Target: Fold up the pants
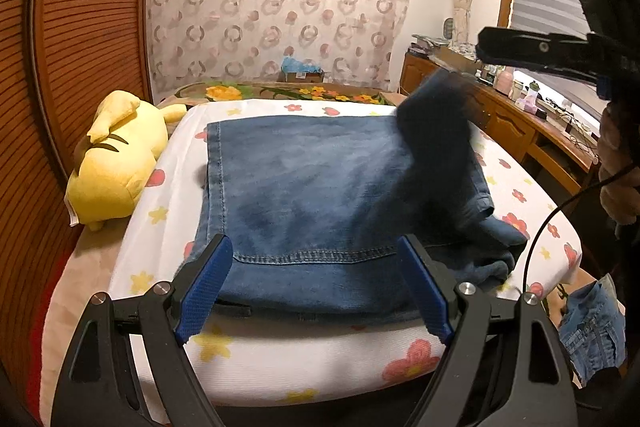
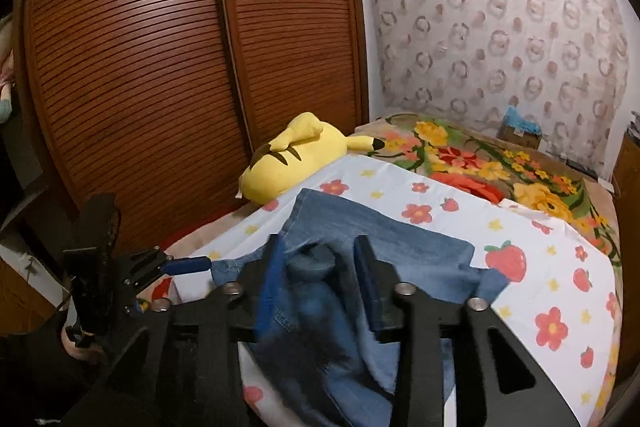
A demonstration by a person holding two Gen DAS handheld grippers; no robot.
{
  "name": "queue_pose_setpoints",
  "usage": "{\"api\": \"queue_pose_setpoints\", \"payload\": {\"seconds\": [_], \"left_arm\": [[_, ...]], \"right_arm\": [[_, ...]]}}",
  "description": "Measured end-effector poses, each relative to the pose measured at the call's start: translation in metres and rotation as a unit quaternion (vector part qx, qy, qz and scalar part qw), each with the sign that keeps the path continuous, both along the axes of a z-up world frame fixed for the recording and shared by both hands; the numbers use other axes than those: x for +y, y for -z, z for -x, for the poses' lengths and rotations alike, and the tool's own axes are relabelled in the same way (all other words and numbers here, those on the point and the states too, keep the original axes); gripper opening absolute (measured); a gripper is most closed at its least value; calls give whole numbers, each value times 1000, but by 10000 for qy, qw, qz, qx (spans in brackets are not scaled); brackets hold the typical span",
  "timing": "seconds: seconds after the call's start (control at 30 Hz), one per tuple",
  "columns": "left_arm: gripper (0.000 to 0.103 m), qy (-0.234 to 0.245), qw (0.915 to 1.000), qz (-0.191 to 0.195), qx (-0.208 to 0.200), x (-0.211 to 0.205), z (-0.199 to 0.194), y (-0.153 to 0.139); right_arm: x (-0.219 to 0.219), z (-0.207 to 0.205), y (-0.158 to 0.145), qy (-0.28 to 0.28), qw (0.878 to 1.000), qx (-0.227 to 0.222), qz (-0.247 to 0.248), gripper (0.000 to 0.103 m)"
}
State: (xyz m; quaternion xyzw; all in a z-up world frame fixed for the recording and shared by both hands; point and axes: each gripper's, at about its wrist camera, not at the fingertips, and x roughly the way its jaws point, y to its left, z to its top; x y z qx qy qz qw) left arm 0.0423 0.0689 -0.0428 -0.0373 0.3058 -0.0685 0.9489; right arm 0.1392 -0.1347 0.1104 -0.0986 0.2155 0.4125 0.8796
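Blue jeans (image 1: 304, 187) lie folded flat on the flowered white sheet (image 1: 320, 351) of a bed. My left gripper (image 1: 313, 241) hovers open over their near hem, fingers spread wide, nothing between the pads. At the right a blurred dark flap of denim (image 1: 436, 131) stands up from the pile, just under my right gripper (image 1: 484, 45). In the right wrist view the right gripper (image 2: 319, 241) has its fingers apart with a bunch of denim (image 2: 312, 263) loose between them, and the pads do not press it. The rest of the jeans (image 2: 384, 235) spreads beyond.
A yellow plush toy (image 1: 116, 155) lies at the bed's left edge against a slatted wooden wardrobe (image 1: 80, 47). A flowered blanket (image 2: 480, 163) covers the far bed. A wooden desk (image 1: 512, 123) runs along the right. More denim (image 1: 592, 327) hangs at lower right, near a black cable (image 1: 548, 227).
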Motion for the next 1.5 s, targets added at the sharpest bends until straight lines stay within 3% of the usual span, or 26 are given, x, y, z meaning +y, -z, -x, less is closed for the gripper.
{"api": "queue_pose_setpoints", "payload": {"seconds": [0.17, 0.23, 0.37, 0.6, 0.87, 1.0, 1.23, 1.33, 1.5], "left_arm": [[85, 83, 10000, 26, 17, -2, -4, 3], [85, 152, 9999, 33, -9, -2, -5, 4], [84, 353, 9992, 202, 41, -1, -16, 10], [61, 468, 9985, 215, 192, 1, -37, 18], [43, 491, 9976, 125, 472, 3, -54, 35], [33, 606, 9972, 104, 428, -1, -51, 36], [27, 765, 9965, 77, 325, -4, -51, 30], [22, 818, 9964, 5, 221, -5, -47, 25], [19, 895, 9958, 9, -183, -8, -29, 5]], "right_arm": [[-13, 2, 1, 231, 9997, -78, 35, 42], [-14, 21, 16, 355, 9993, -77, 126, 42], [-14, 15, 31, 610, 9975, 67, 342, 42], [-1, -7, 52, 833, 9930, 511, 662, 42], [27, -21, 62, 833, 9876, 990, 886, 42], [36, -28, 59, 890, 9844, 1153, 988, 42], [51, -48, 60, 688, 9797, 1555, 1064, 41], [53, -52, 57, 513, 9818, 1548, 972, 12], [52, -43, 28, 427, 9898, 1185, 670, 5]]}}
